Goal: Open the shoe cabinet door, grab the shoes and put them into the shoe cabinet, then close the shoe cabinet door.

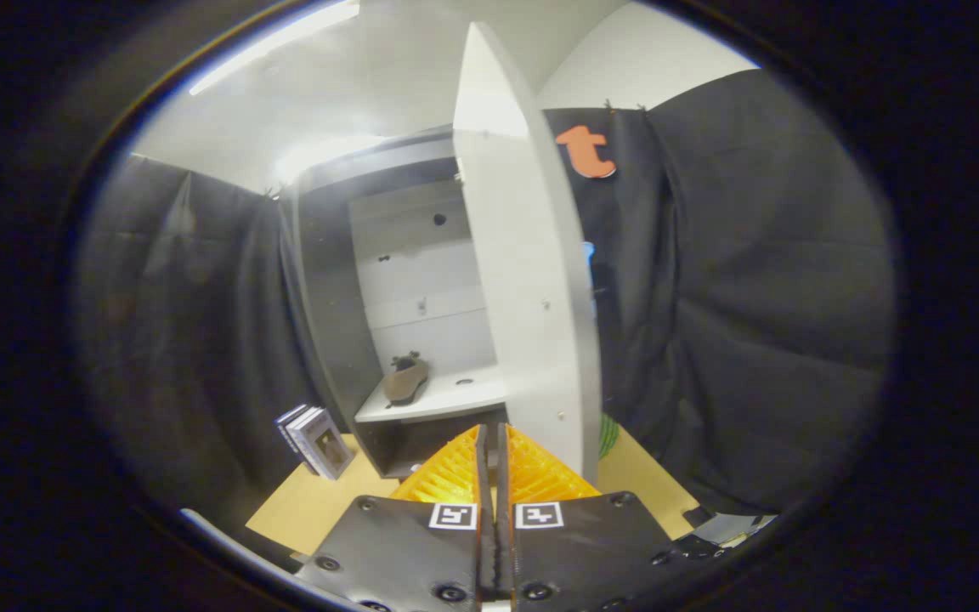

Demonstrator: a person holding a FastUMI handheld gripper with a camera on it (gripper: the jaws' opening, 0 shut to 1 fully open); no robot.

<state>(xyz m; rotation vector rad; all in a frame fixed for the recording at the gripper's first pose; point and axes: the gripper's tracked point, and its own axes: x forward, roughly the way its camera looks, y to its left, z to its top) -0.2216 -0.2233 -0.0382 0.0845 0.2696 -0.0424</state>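
Tool (489,446) with ribbed wedge-shaped fingers, dark screw-studded plates, each bearing a small square black-and-white marker.

Gripper (491,438) fingers closed; cabinet door (532,280) open, shoe (405,380) inside.

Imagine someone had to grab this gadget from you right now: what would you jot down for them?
Gripper: fingers closed together, nothing between them, pointing at the foot of the shoe cabinet.
Cabinet door: swung open, edge-on just beyond the fingers.
Shoe: one brown shoe lies on the white shelf inside the cabinet.
Books: leaning on the floor beside the cabinet; not part of the job.
Done: door opened, a shoe put inside.
Left: close the door, probably by pushing its panel; I can't tell whether another shoe is waiting.
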